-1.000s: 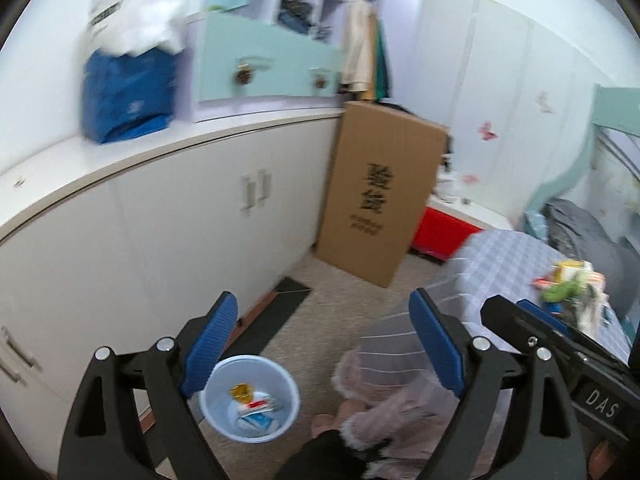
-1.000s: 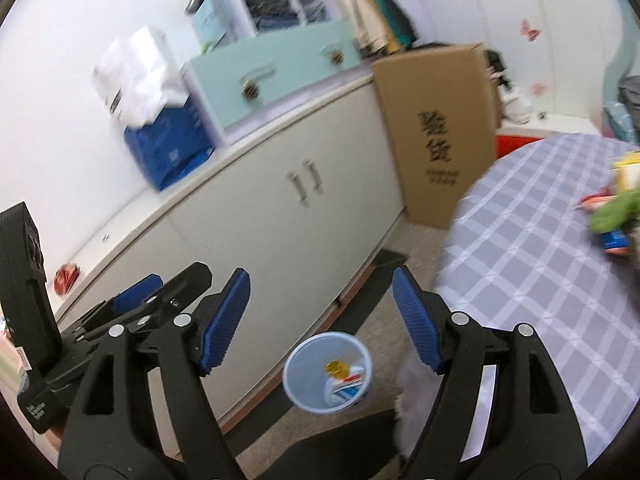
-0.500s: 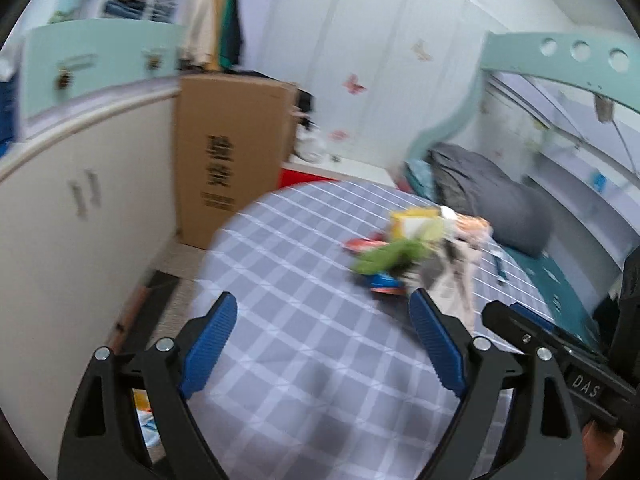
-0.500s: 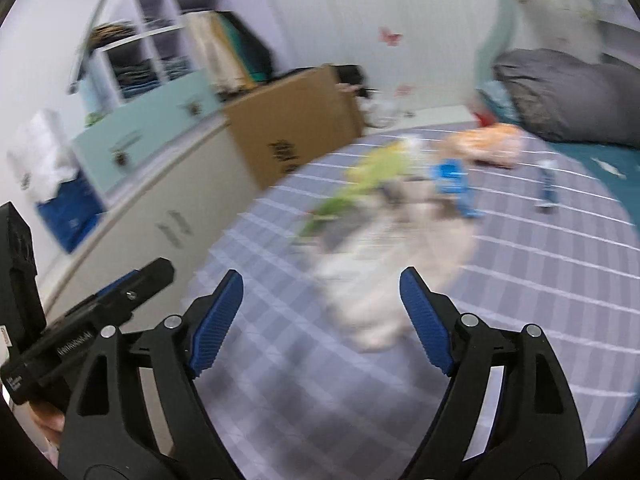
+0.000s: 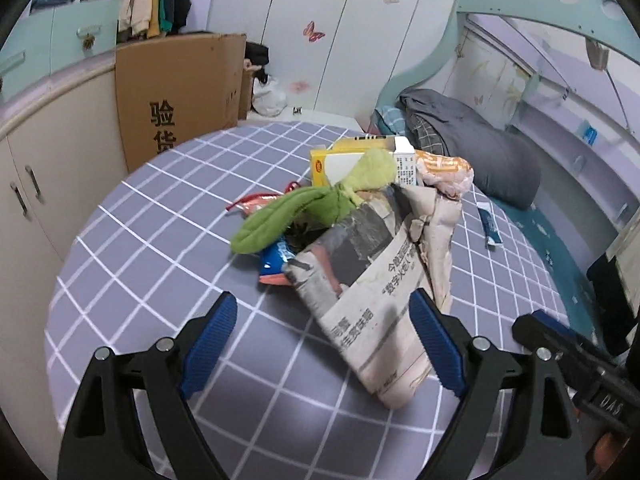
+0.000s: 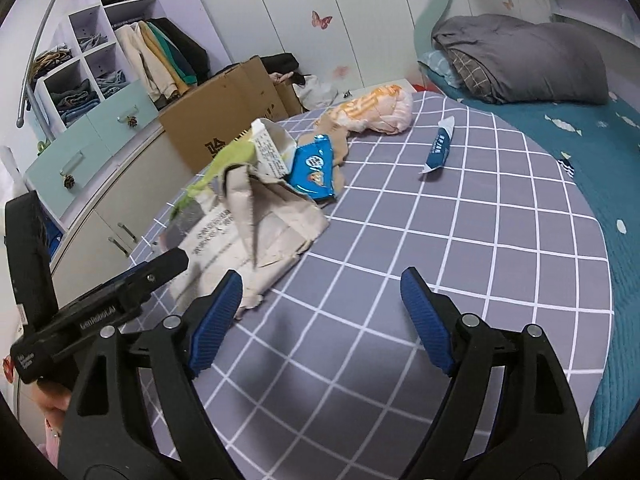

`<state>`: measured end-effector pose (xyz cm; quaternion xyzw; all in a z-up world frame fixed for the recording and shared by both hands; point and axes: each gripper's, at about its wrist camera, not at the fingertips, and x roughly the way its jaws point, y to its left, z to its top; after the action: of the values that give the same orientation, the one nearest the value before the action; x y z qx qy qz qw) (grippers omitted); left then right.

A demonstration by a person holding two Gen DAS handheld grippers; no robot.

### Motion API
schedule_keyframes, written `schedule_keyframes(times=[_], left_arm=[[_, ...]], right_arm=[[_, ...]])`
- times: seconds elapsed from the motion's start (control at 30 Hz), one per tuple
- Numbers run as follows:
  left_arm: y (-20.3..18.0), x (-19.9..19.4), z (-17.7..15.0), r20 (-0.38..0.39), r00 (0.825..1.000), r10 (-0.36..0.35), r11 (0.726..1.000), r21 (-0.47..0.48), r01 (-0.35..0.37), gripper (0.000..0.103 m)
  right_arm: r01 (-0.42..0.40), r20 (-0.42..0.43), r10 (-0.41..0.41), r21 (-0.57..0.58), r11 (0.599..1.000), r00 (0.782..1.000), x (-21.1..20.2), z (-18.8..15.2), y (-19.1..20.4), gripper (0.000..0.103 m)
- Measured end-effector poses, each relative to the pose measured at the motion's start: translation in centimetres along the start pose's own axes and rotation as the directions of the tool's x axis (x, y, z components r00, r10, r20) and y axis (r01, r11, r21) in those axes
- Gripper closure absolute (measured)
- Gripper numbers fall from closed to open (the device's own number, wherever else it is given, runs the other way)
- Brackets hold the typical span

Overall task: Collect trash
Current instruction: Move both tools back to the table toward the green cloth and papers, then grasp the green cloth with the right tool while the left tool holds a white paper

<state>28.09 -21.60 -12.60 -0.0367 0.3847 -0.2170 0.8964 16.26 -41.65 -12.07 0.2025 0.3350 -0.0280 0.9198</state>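
Scene: a round tabletop (image 5: 132, 248) under a grey checked cloth, a heap of trash on it, a bed (image 6: 600, 152) behind
Left gripper (image 5: 324, 340): jaws wide, nothing between them, hovering just short of the near end of the crumpled newspaper (image 5: 372, 280)
Right gripper (image 6: 320, 312): jaws wide and empty too, over bare cloth, with the newspaper edge just beside its left finger
Trash heap: the newspaper lies nearest; a green cloth-like scrap (image 5: 312, 204) drapes over its far side; a yellow and white carton (image 5: 360, 156) stands behind; an orange and pink plastic bag (image 6: 376, 110) lies at the far edge; a blue snack wrapper (image 6: 314, 168) rests against the carton
Stray piece: a small blue sachet (image 6: 438, 150) lies well apart from the heap, toward the bed
Bin: not in view in either camera
Step in hand: by my reading, lining up for a pick from the heap, most likely the newspaper
Risk, partial grip: the paper is loose and folded; closing on one flap could lift a single layer while the rest sags or tears away
Risk, dragging: the scrap and a wrapper (image 5: 274, 260) touch or lie under the paper, so lifting it may tip or sweep them over the tabletop edge onto the floor
Risk, cloth: a low approach could pinch the tablecloth with the paper and pull the whole heap
Risk, collision: both grippers sit close together near the same end of the paper and could knock into each other
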Motion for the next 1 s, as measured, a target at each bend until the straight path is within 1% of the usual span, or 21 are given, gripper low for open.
schedule_keyframes(times=[0.07, 0.1, 0.13, 0.17, 0.2, 0.23, 0.27, 0.3, 0.33, 0.37, 0.4, 0.5, 0.53, 0.6, 0.73, 0.8, 0.87, 0.9, 1.0], left_arm=[[0.1, 0.2, 0.0, -0.018, 0.999, -0.031, 0.999, -0.02, 0.031, 0.036], [-0.1, 0.5, 0.0, -0.038, 0.998, -0.042, 0.999, -0.015, 0.041, 0.043], [-0.1, 0.4, 0.0, -0.043, 0.998, -0.037, 0.999, -0.007, 0.037, 0.048], [-0.3, 0.4, -0.1, -0.046, 0.999, -0.027, 1.0, 0.007, 0.028, 0.056], [-0.5, 0.3, -0.1, -0.046, 0.998, -0.038, 0.999, 0.018, 0.038, 0.064], [-0.6, 0.1, -0.1, -0.044, 0.998, -0.043, 0.999, 0.02, 0.044, 0.069], [-0.7, -0.1, -0.2, -0.04, 0.998, -0.051, 0.998, 0.019, 0.052, 0.077], [-0.8, -0.6, -0.2, -0.032, 0.997, -0.068, 0.997, 0.02, 0.068, 0.081], [-1.0, -1.0, -0.2, -0.028, 0.997, -0.077, 0.997, 0.025, 0.078, 0.083], [-1.1, -1.5, -0.2, -0.023, 0.996, -0.085, 0.996, 0.032, 0.086, 0.087], [-1.3, -2.3, -0.3, -0.005, 0.994, -0.106, 0.994, 0.041, 0.106, 0.091], [-1.9, -4.2, -0.4, 0.043, 0.987, -0.152, 0.987, 0.067, 0.149, 0.098], [-2.1, -4.8, -0.4, 0.059, 0.984, -0.167, 0.984, 0.071, 0.162, 0.099], [-2.3, -6.1, -0.2, 0.097, 0.975, -0.2, 0.978, 0.077, 0.193, 0.1], [-1.9, -8.7, 0.4, 0.169, 0.961, -0.217, 0.976, 0.072, 0.207, 0.1], [-1.0, -10.5, 0.8, 0.217, 0.949, -0.231, 0.973, 0.057, 0.223, 0.1], [0.0, -12.1, 1.3, 0.266, 0.939, -0.217, 0.976, 0.048, 0.212, 0.1], [0.7, -13.1, 1.4, 0.298, 0.936, -0.189, 0.982, 0.044, 0.185, 0.1], [2.4, -14.9, 1.6, 0.361, 0.928, -0.087, 0.996, 0.032, 0.081, 0.1]], right_arm=[[0.0, -0.007, 0.0, 0.001, 1.0, 1.0, 0.2, 0.0, -0.3, 0.023], [-0.001, -0.008, 0.001, 0.002, 1.0, 1.0, 0.2, 0.1, -0.4, 0.023], [-0.003, -0.01, 0.003, 0.005, 1.0, 1.0, 0.3, 0.2, -0.5, 0.023], [-0.006, -0.01, 0.006, 0.007, 1.0, 1.0, 0.3, 0.3, -0.6, 0.023], [-0.007, -0.01, 0.007, 0.007, 1.0, 1.0, 0.3, 0.4, -0.8, 0.023], [-0.008, -0.01, 0.008, 0.007, 1.0, 1.0, 0.3, 0.4, -0.7, 0.023], [-0.009, -0.01, 0.009, 0.006, 1.0, 1.0, 0.3, 0.5, -0.8, 0.023], [-0.009, -0.01, 0.009, 0.005, 1.0, 1.0, 0.3, 0.5, -0.8, 0.023], [-0.009, -0.01, 0.009, 0.004, 1.0, 1.0, 0.2, 0.5, -0.7, 0.023], [-0.011, -0.008, 0.011, 0.003, 1.0, 1.0, 0.1, 0.5, -0.6, 0.023], [-0.014, -0.003, 0.014, 0.002, 1.0, 1.0, -0.1, 0.5, -0.5, 0.023], [-0.02, 0.008, 0.02, 0.006, 1.0, 1.0, -0.4, 0.8, -0.2, 0.023], [-0.025, 0.015, 0.025, 0.008, 1.0, 1.0, -0.7, 0.9, 0.0, 0.023], [-0.031, 0.023, 0.031, 0.006, 1.0, 0.999, -1.0, 1.1, 0.4, 0.023], [-0.045, 0.036, 0.045, -0.016, 0.999, 0.998, -1.3, 1.5, 1.9, 0.023], [-0.052, 0.036, 0.053, -0.027, 0.998, 0.998, -1.1, 1.8, 2.7, 0.023], [-0.054, 0.029, 0.056, -0.042, 0.998, 0.998, -0.5, 2.0, 3.7, 0.023], [-0.056, 0.026, 0.057, -0.052, 0.997, 0.998, -0.3, 2.2, 4.1, 0.023], [-0.051, 0.022, 0.053, -0.102, 0.993, 0.998, 0.8, 2.6, 6.1, 0.023]])
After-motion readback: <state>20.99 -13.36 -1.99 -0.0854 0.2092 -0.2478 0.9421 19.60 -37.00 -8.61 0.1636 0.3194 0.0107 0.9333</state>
